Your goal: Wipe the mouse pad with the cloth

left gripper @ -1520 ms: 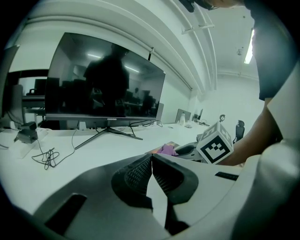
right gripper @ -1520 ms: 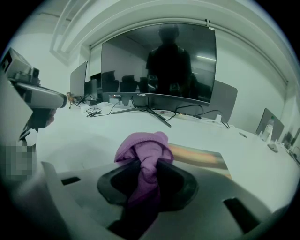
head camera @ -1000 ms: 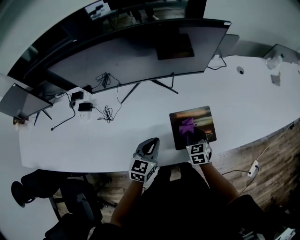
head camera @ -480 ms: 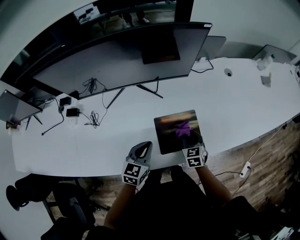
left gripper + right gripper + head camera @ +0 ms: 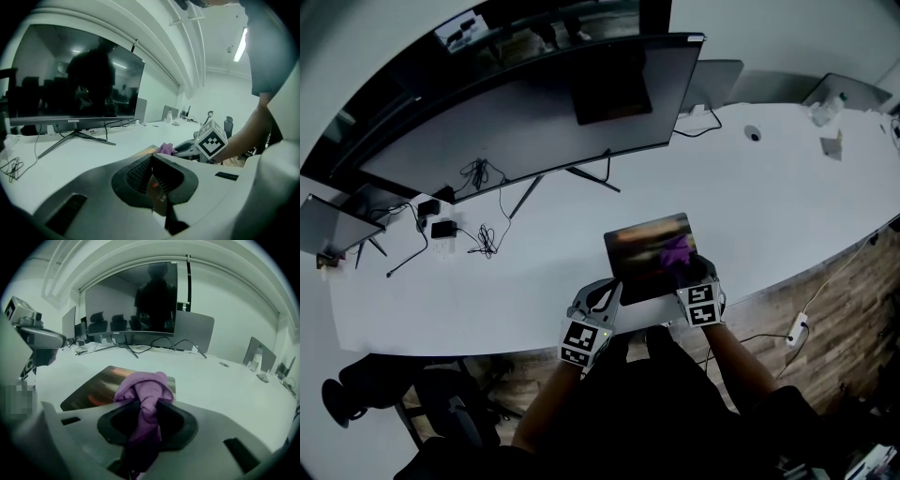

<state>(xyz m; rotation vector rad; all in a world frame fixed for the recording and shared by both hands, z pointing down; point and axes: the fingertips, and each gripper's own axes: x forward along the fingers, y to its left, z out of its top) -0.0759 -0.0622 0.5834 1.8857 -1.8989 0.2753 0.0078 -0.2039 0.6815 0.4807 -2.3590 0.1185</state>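
The dark mouse pad lies near the white table's front edge. A purple cloth rests on the pad's right part, and my right gripper is shut on it. In the right gripper view the cloth bunches out between the jaws of the right gripper over the pad. My left gripper is shut with nothing held, its tip at the pad's near left corner. In the left gripper view the left gripper points at the pad and the cloth.
A wide curved monitor on a splayed stand stands behind the pad. Cables and adapters lie at the left, beside a laptop. Small items sit at the far right. An office chair is below the table's edge.
My left gripper has moved forward to the pad's near left corner. The right gripper has slid the cloth to the right across the pad.
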